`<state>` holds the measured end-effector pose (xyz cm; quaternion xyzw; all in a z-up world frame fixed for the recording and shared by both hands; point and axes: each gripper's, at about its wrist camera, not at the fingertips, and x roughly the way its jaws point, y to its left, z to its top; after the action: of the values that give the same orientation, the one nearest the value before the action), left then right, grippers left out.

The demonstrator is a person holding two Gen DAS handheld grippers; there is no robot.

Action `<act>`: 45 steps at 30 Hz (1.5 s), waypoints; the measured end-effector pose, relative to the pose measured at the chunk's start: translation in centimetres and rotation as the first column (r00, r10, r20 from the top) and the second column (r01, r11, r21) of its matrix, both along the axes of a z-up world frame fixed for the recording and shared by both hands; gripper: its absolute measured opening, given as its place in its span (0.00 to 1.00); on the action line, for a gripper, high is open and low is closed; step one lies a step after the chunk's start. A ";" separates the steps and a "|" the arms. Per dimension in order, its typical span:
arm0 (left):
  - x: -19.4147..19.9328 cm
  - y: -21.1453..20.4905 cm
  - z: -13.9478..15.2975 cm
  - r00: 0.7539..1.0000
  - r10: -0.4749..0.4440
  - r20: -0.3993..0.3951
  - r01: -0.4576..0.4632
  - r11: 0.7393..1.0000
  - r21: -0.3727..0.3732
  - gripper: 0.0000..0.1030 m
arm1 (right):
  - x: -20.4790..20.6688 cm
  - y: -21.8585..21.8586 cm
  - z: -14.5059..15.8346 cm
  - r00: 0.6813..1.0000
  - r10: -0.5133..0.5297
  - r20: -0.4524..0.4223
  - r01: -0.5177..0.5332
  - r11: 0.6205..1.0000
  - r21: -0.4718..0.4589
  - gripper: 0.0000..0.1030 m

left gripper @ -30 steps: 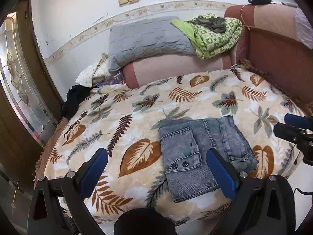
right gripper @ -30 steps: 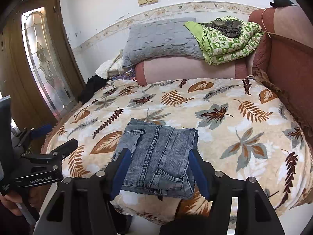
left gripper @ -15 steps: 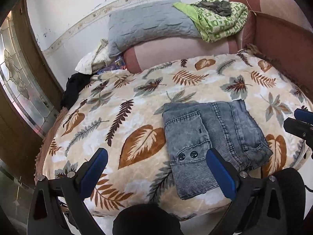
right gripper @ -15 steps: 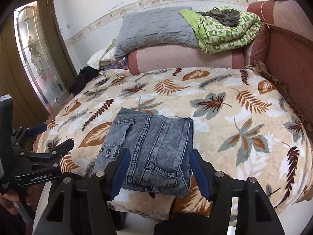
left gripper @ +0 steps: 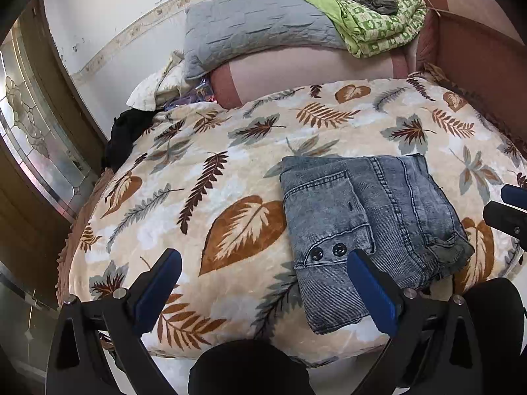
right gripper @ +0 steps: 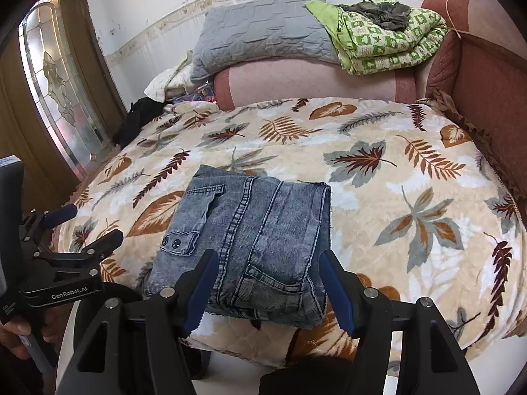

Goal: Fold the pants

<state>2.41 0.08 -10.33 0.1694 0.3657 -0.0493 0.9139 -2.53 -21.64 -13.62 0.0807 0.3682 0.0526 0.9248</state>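
Note:
Grey-blue denim pants lie folded into a compact rectangle near the front edge of the bed, a buttoned pocket flap on top; they also show in the right wrist view. My left gripper is open and empty, hovering at the bed's front edge, its right finger over the pants' near corner. My right gripper is open and empty, just in front of the pants' near edge. The left gripper also shows in the right wrist view at far left.
The bed carries a leaf-print blanket. A grey pillow and a green patterned quilt lie on a pink bolster at the head. A reddish headboard stands right, a glass-panelled wooden door left. Black cloth hangs off the far-left corner.
Both grippers have drifted slightly closer to the bed; the pants sit larger and lower in both views. The pants have not moved. Both grippers stay open.

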 end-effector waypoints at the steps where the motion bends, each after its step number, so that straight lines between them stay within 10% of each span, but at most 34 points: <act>1: 0.1 0.0 -0.1 1.000 0.001 -0.002 -0.001 1.000 0.001 0.98 | 0.1 0.0 -0.1 1.000 0.001 -0.003 -0.001 1.000 0.000 0.65; 45: 1.6 1.0 -2.3 0.998 0.024 -0.052 -0.023 1.000 0.012 0.98 | 1.4 0.1 -1.2 0.999 -0.004 -0.046 0.004 1.000 -0.004 0.65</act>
<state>4.02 1.09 -12.61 0.1690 0.3916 -0.0409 0.9035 -1.18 -21.56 -14.78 0.0807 0.3893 0.0483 0.9163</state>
